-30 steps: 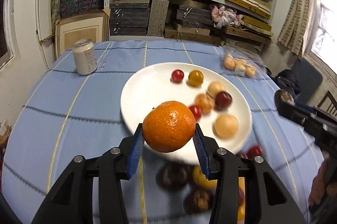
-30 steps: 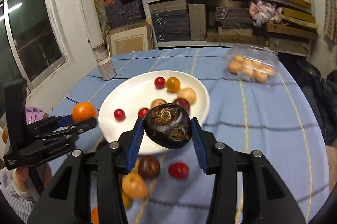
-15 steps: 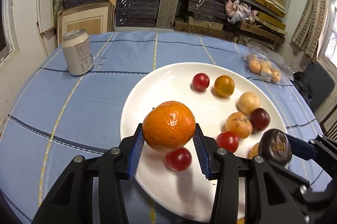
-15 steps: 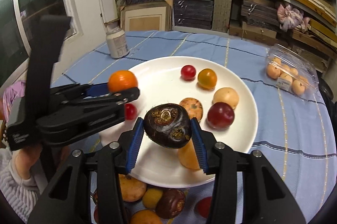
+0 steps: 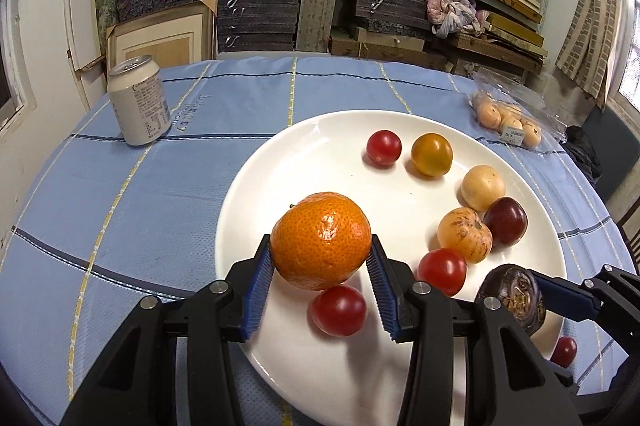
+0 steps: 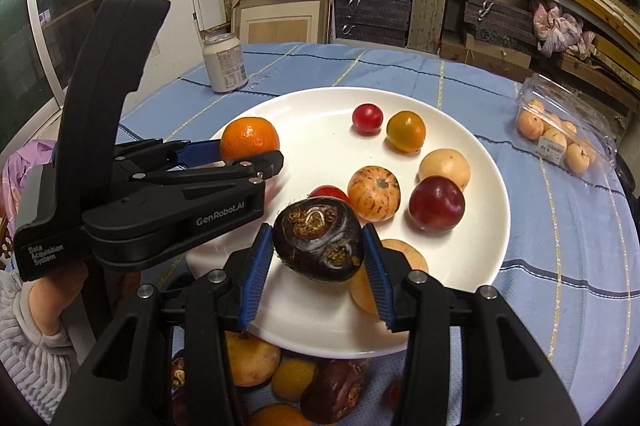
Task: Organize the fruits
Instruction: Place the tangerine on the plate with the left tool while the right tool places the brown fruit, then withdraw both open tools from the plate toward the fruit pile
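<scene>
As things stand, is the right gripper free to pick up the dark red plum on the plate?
Probably not yet. The right gripper is already shut on a dark brown fruit, so its jaws are full. The plum itself lies uncovered on the white plate, close by.

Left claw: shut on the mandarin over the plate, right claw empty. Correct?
Not quite. The right claw is not empty: the right wrist view shows it shut on a dark brown fruit. The left claw does hold the mandarin over the plate.

Blue-clothed table (image 5: 224,113) bears white plate (image 5: 320,145), can (image 5: 139,100), fruit punnet (image 5: 516,123), loose fruit (image 6: 252,360).
</scene>
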The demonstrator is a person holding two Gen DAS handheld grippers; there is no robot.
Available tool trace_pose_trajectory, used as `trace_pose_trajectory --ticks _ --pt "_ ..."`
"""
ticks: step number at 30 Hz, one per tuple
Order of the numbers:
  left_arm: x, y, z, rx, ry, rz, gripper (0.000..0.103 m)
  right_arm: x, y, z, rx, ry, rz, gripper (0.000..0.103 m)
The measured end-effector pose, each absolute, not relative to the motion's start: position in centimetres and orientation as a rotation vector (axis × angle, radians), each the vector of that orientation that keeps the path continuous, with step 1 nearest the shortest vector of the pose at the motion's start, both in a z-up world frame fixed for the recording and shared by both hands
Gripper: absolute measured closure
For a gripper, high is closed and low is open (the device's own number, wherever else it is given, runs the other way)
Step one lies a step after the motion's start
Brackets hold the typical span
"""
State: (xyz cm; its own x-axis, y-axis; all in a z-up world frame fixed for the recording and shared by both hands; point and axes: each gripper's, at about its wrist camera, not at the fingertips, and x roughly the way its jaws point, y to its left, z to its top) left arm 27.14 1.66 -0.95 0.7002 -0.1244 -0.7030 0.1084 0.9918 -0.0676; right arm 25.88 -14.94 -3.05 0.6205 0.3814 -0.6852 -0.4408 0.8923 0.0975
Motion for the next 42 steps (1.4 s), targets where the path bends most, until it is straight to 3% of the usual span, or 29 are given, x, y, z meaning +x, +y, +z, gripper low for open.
trace_pose_trajectory --ticks 2,3,5,7,17,26,36,42 --pt "27.0 1.6 -0.9 -0.017 0.771 -0.125 0.055 25.9 -15.1 -3.1 -0.075 0.761 0.471 0.056" --pt "27.0 1.6 -0.7 -0.013 0.760 -0.120 0.054 25.9 -15.2 -3.0 -0.070 0.756 0.471 0.050" --pt "26.7 1.7 -0.2 -0.014 0.737 -0.114 0.044 25.8 -15.5 -2.7 -0.060 0.744 0.464 0.042" --pt "26.4 1.9 0.2 -0.014 0.715 -0.101 0.038 25.7 -15.9 -2.4 -0.051 0.733 0.461 0.041" --pt "24.1 1.4 1.7 0.027 0.659 -0.082 0.038 24.2 -17.2 -0.8 -0.024 0.692 0.445 0.036" --pt "18.8 1.5 3.1 0.029 0.605 -0.064 0.030 20.7 -19.6 -0.4 0.053 0.661 0.411 0.031" --pt "11.0 2.4 2.6 -0.026 0.589 -0.075 0.009 14.1 -26.2 -0.6 0.270 0.591 0.311 0.012" --pt "4.6 1.6 1.8 -0.068 0.585 -0.163 0.008 11.6 -29.5 -2.4 0.405 0.629 0.265 0.008"
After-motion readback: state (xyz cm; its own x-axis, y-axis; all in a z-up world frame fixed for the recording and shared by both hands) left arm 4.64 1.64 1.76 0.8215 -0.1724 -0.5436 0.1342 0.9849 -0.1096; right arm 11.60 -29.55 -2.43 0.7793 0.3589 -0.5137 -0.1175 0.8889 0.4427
